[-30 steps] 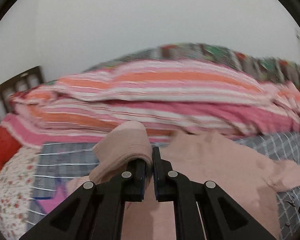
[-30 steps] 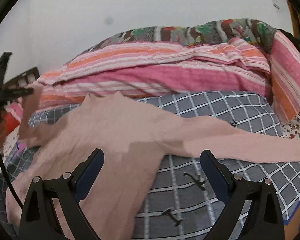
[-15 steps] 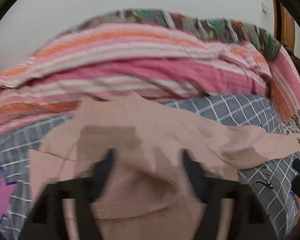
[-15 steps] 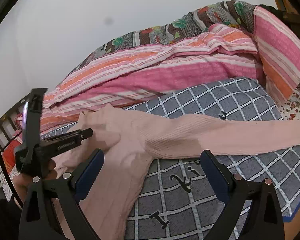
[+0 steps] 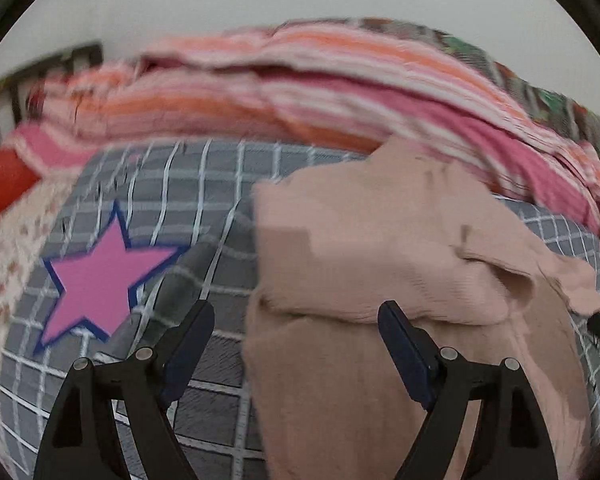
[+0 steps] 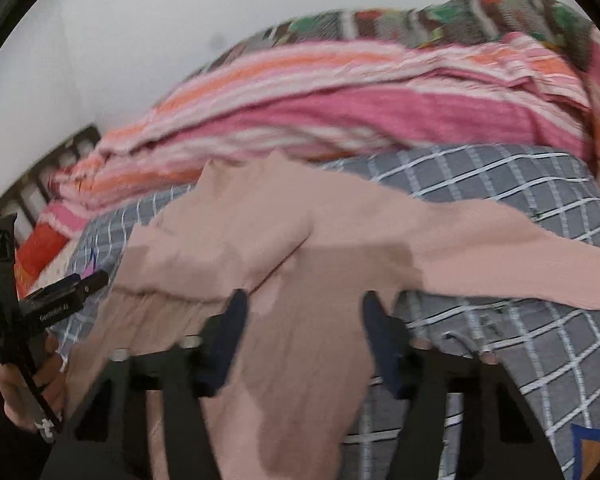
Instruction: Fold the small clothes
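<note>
Now the left sleeve lies folded over the top [image 5: 380,240], and the right sleeve [image 6: 500,264], stretched out flat across the checked bed cover [image 5: 204,184], looks next. The left tool [image 5: 296,344] stands apart and holds nothing. The right tool [image 6: 304,328], jaws just closing, stands half apart over the top's body, clamped on nothing yet. It must catch that sleeve. The top is pale pink ribbed knit, soft and wrinkled.
</note>
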### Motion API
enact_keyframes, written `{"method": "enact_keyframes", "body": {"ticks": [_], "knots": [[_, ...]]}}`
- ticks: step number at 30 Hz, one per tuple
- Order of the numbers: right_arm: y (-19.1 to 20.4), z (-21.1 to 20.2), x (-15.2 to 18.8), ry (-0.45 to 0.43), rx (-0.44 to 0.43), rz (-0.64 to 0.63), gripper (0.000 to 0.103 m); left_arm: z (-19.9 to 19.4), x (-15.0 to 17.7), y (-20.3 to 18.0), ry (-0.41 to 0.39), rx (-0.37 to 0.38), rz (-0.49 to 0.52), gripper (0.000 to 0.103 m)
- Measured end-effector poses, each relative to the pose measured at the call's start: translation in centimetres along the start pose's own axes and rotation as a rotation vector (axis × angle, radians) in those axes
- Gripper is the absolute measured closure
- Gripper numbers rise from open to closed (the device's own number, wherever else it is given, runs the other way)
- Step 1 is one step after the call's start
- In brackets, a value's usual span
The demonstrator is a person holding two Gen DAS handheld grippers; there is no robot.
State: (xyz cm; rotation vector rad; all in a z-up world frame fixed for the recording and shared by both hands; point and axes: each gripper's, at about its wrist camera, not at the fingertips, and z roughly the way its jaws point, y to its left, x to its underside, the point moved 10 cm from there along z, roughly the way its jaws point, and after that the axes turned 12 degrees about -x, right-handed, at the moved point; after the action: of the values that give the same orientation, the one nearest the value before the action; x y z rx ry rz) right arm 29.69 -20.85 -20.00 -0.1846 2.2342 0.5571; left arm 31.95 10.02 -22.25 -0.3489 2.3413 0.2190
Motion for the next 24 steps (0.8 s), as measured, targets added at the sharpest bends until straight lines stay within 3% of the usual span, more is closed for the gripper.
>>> {"method": "enact_keyframes", "body": {"ticks": [1, 3, 6, 10, 14, 17, 19, 21, 24], "knots": [[0.4, 0.4, 0.2, 0.019, 0.001, -0.011, 0.058, 0.8, -0.1, 0.4, 0.032, 0.008, -0.005, 0.02], [1.1, 1.0, 0.4, 0.032, 0.005, -0.03, 0.058, 1.5, -0.5, 0.7, 0.024, 0.028, 0.018, 0.02], [1.9, 1.7, -0.4, 0.026, -0.002, -0.048, 0.056, 2.7, -1.0, 2.3, 0.011, -0.03, 0.044, 0.02], [2.5, 4.5, -2.0, 0.077, 0.009, -0.093, 0.053, 3.4, -1.2, 3.2, 0.054, 0.084, -0.056, 0.021], [2.8, 8.7, -2.5, 0.169, 0.018, -0.117, 0.052, 3.5, -1.0, 3.5, 0.046, 0.111, -0.079, 0.02], [2.5, 12.0, -2.3, 0.239, 0.093, -0.156, 0.052, 3.6, -1.0, 3.2, 0.043, 0.112, -0.062, 0.02], [1.5, 13.1, -2.5, 0.269, 0.156, -0.151, 0.061, 3.9, -0.8, 3.1, 0.054, 0.108, -0.055, 0.02], [0.4, 12.4, -3.0, 0.235, 0.167, -0.093, 0.062, 3.9, -0.8, 2.9, 0.057, 0.113, -0.049, 0.02], [-2.1, 9.7, -3.2, 0.18, 0.134, -0.005, 0.055, 3.6, -0.9, 2.4, 0.047, 0.124, -0.027, 0.02]]}}
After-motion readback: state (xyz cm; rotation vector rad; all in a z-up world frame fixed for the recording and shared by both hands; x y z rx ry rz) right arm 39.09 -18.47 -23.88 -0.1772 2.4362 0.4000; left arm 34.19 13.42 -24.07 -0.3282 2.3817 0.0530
